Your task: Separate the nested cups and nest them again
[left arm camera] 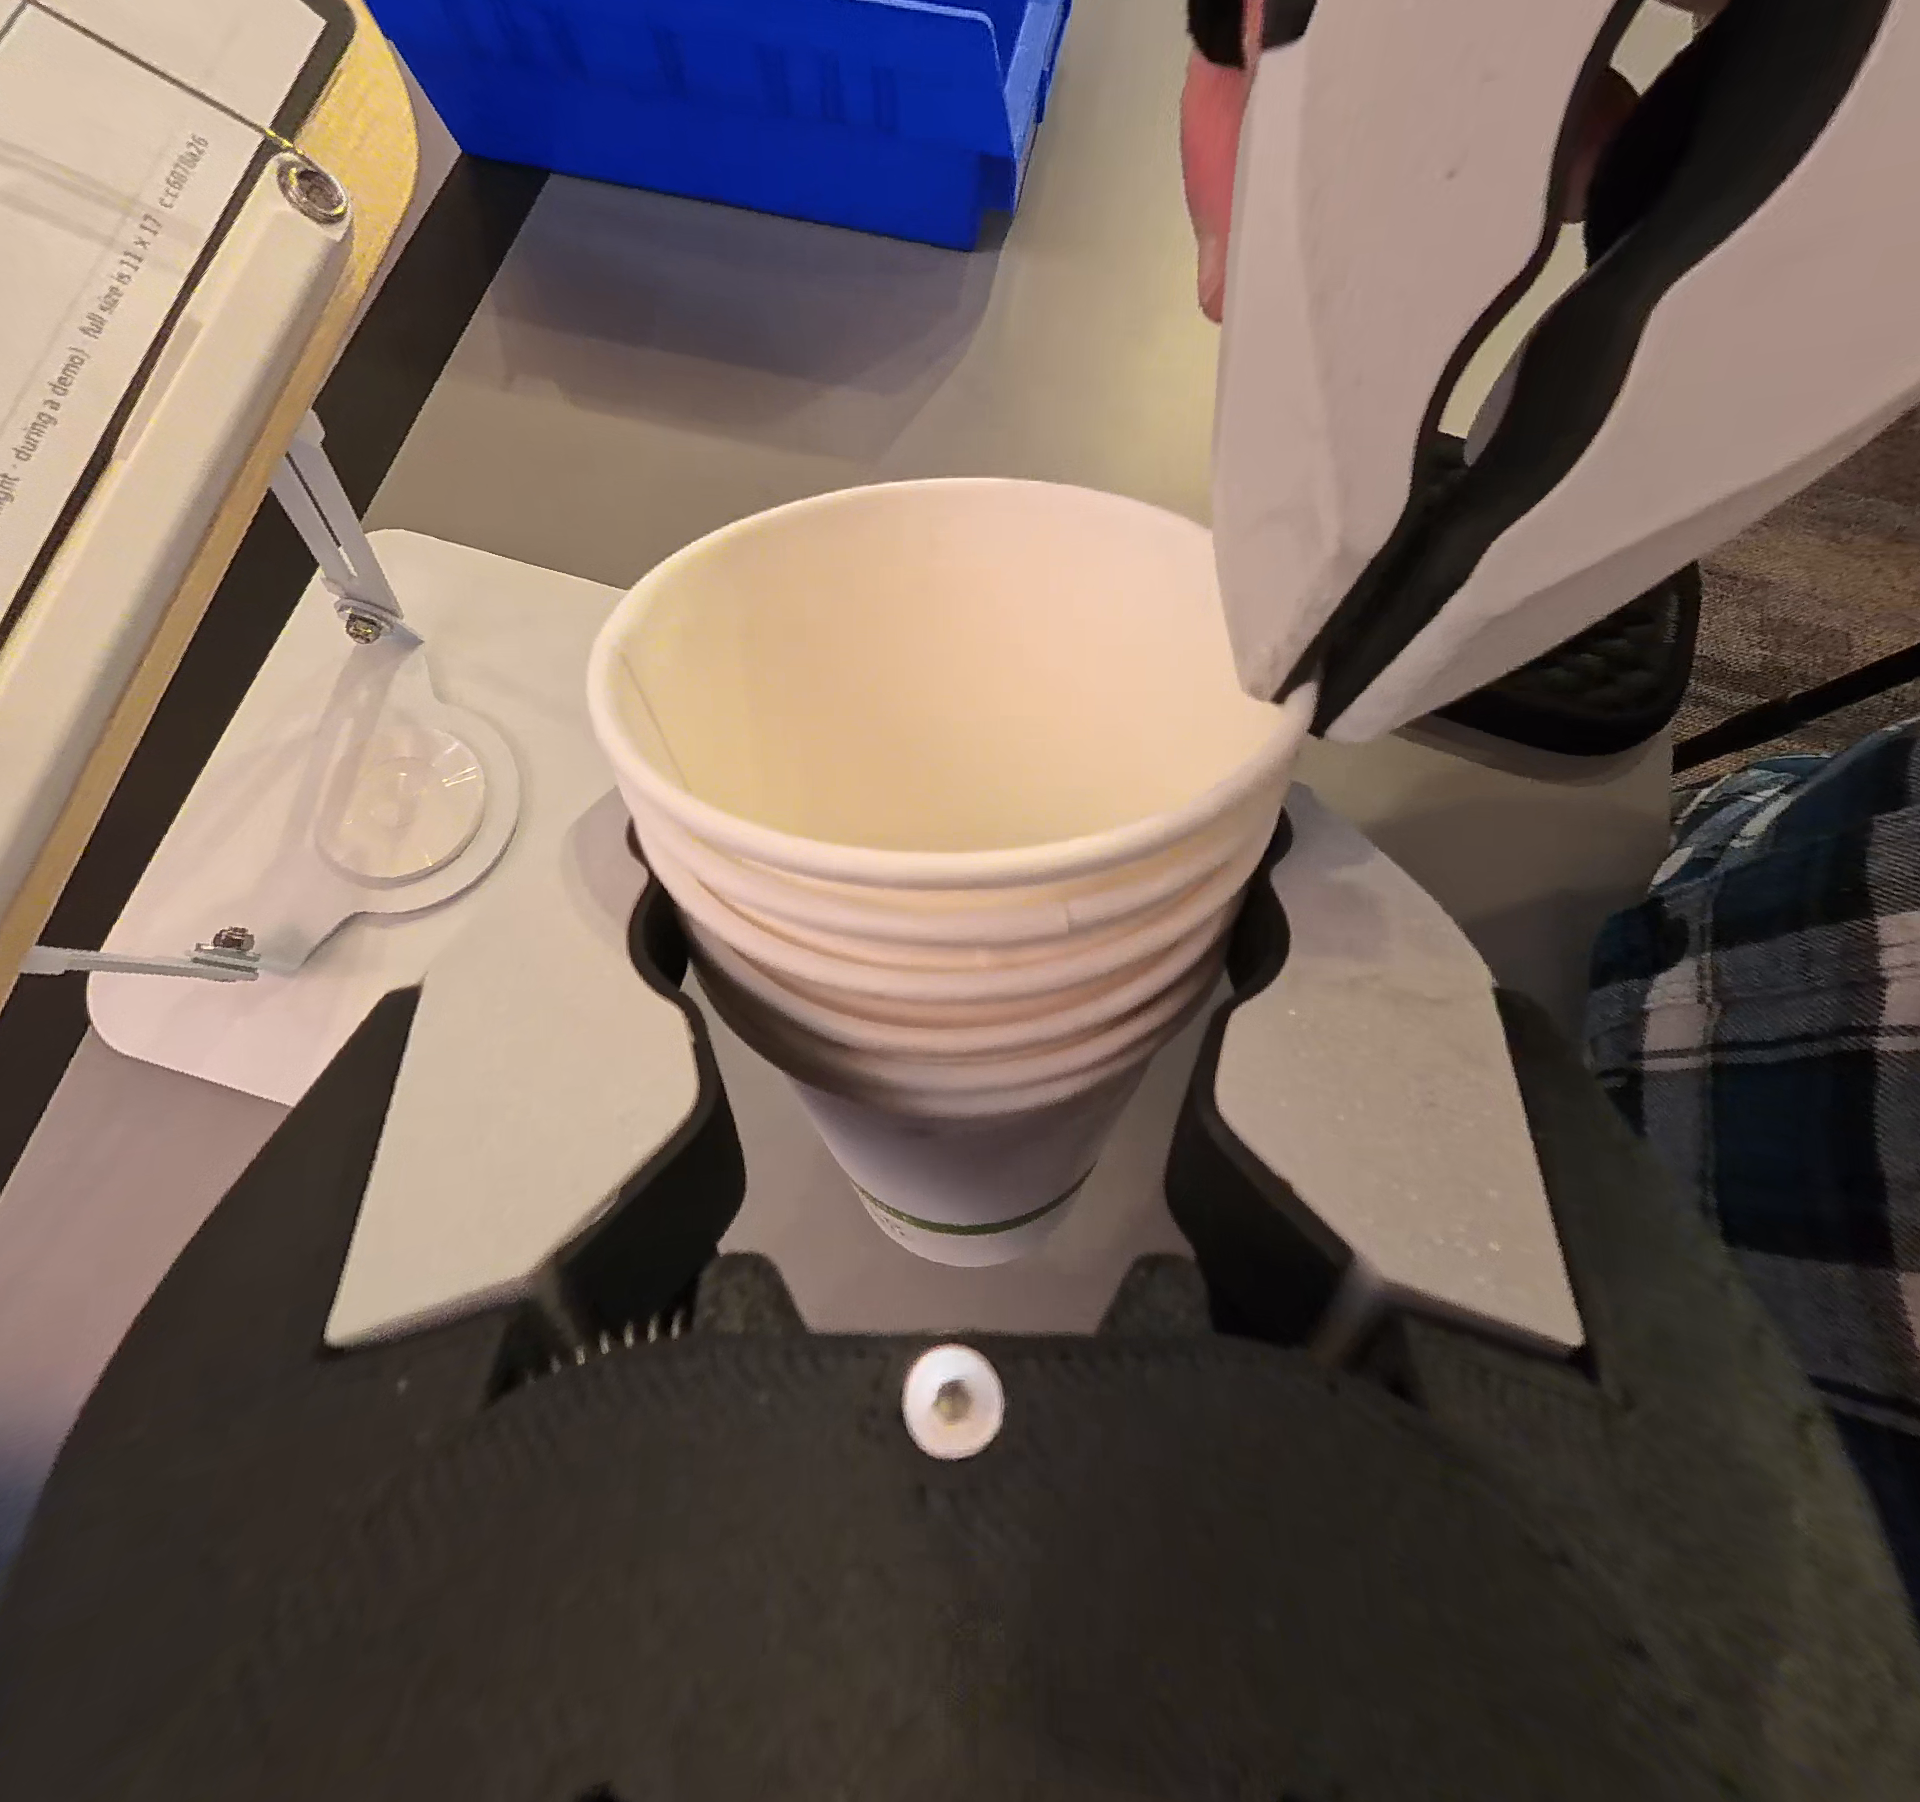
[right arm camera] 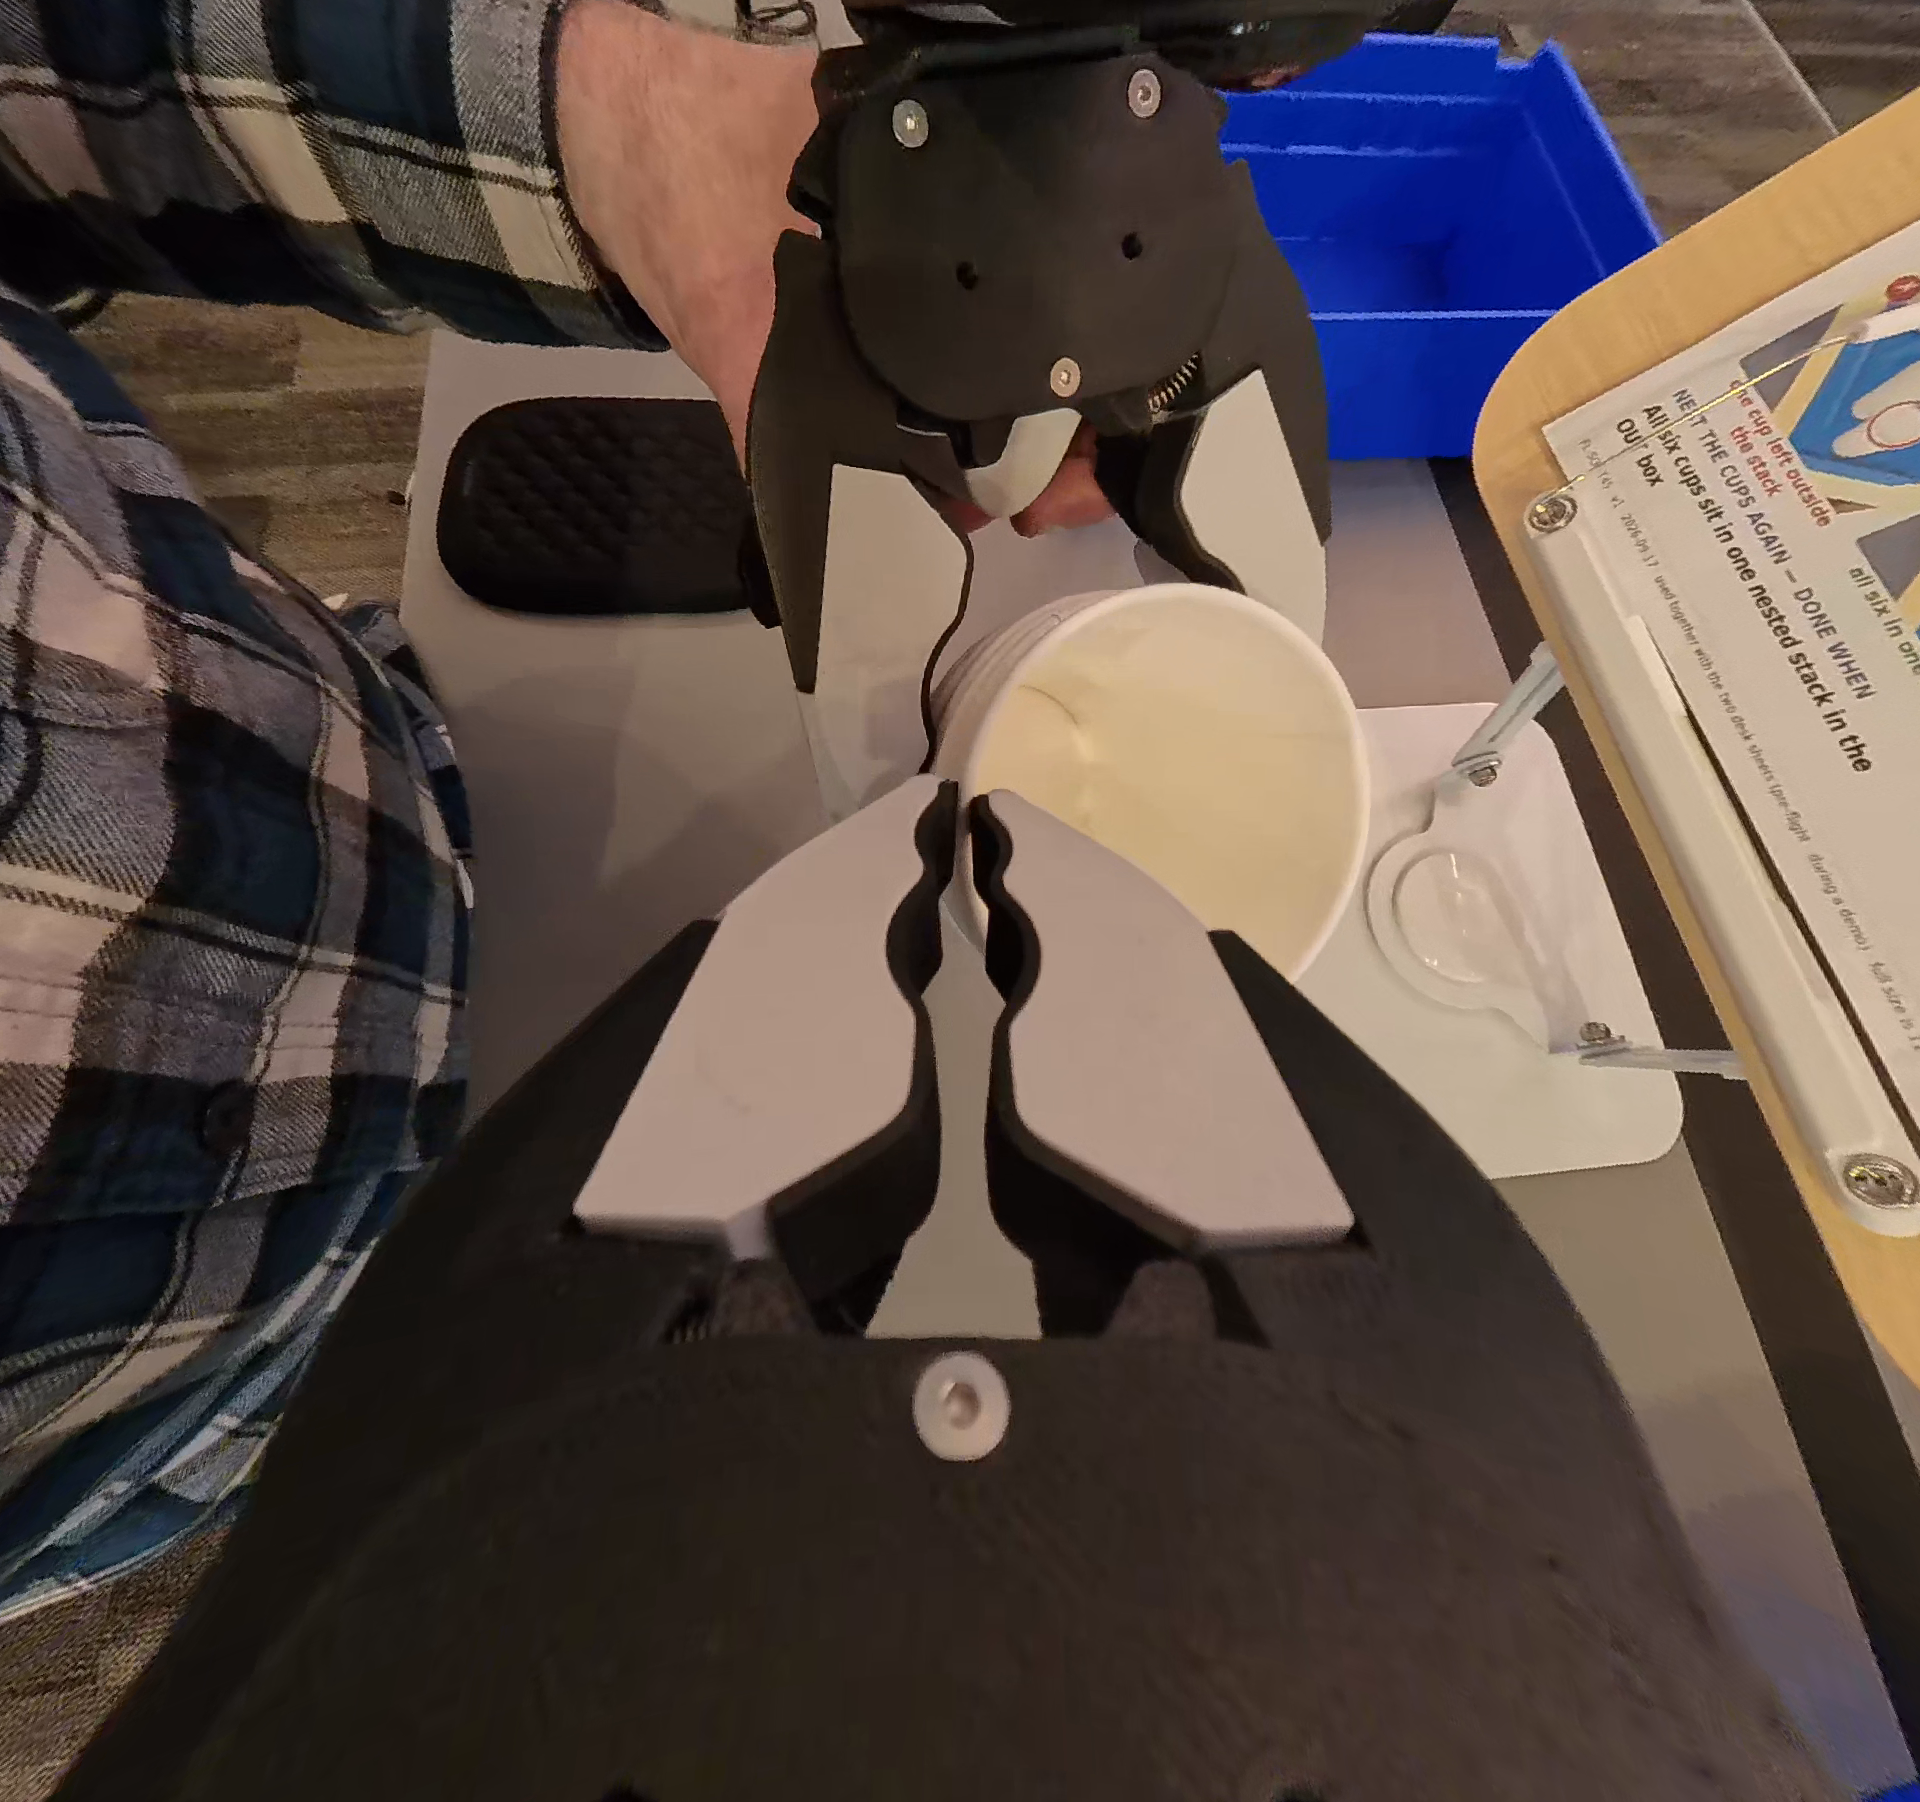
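Several nested paper cups (left arm camera: pixel 935 879) sit clamped in the left gripper (left arm camera: pixel 961 921), lower centre; the right gripper (right arm camera: pixel 961 802) pinches the top cup's rim (right arm camera: pixel 971 859). Separation begins; next, lift it straight out.

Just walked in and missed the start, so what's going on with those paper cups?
A person in a plaid shirt works two handheld grippers on a nested stack of white paper cups. The left gripper clamps the stack around its sides, holding it above the grey table. The right gripper pinches the rim of the top cup, one finger inside and one outside. No cup is separated yet. A blue bin sits behind.
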Tool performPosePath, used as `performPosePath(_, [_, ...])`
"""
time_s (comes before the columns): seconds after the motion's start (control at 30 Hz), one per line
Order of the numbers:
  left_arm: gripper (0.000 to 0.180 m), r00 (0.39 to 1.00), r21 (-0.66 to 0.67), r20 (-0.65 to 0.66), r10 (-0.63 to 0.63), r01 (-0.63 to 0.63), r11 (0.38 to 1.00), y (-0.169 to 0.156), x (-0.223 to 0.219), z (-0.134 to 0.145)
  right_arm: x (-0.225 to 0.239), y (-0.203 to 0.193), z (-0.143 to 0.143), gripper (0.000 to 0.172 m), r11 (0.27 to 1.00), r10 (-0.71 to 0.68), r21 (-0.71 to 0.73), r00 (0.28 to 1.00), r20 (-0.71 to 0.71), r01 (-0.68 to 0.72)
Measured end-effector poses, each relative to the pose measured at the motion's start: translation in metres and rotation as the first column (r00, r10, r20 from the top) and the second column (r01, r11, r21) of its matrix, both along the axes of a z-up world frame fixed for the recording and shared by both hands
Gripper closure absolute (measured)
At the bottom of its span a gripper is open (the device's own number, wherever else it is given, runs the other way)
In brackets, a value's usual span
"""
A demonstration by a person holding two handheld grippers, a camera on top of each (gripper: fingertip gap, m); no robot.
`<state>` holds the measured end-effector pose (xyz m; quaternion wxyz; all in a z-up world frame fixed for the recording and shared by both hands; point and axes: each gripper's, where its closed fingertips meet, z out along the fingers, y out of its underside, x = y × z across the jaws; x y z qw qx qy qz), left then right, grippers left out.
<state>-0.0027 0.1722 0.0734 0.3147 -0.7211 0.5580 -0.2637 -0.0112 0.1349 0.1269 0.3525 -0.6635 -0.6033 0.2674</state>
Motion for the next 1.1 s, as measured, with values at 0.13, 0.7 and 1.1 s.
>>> performPosePath(0.13, [0.077, 1.0, 0.007, 0.011, 0.006, -0.006, 1.0, 0.002, 0.0, 0.002, 0.0, 0.002, 0.002, 0.169, 1.0, -0.014, 0.003, 1.0, -0.01, 0.014])
performPosePath(0.7, [0.077, 0.998, -0.015, 0.056, 0.033, -0.032, 0.999, 0.01, -0.001, 0.0, 0.021, 0.02, 0.058, 0.169, 0.987, -0.077, 0.136, 0.993, -0.089, 0.088])
performPosePath(1.1, [0.077, 0.99, -0.038, 0.127, 0.068, -0.063, 0.997, 0.019, 0.002, 0.006, 0.037, 0.027, 0.085, 0.169, 0.976, -0.105, 0.176, 0.985, -0.138, 0.129])
